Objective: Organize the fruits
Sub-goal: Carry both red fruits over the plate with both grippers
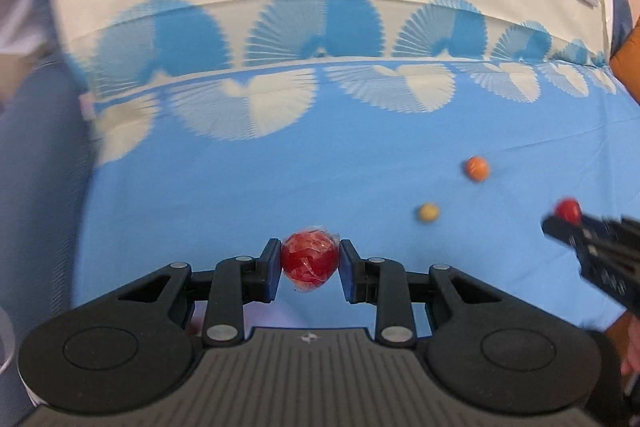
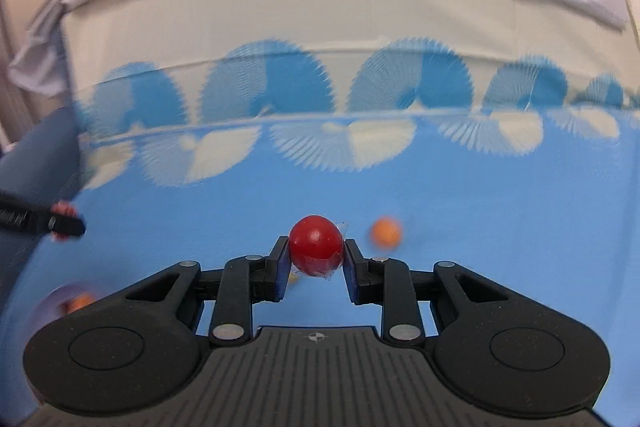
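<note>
Left gripper (image 1: 309, 263) is clamping a wrapped red fruit (image 1: 309, 258); right gripper (image 2: 316, 259) is gripping a smooth red fruit (image 2: 316, 243). Orange fruit (image 1: 477, 169) and yellow fruit (image 1: 429, 213) are lying apart on the blue cloth (image 1: 280, 187).

Your left gripper (image 1: 309, 264) is pointing steeply downward, its blue pads (image 1: 273, 269) closing in from both sides on a wrapped red fruit (image 1: 309, 259) sitting between the tips. Your right gripper (image 2: 316, 261) is angling down less steeply and is clamping a smooth red fruit (image 2: 316, 243) the same way, pads pressing its flanks. Each gripper is showing at the edge of the other's view, blurred, with its fruit at its tip.
</note>
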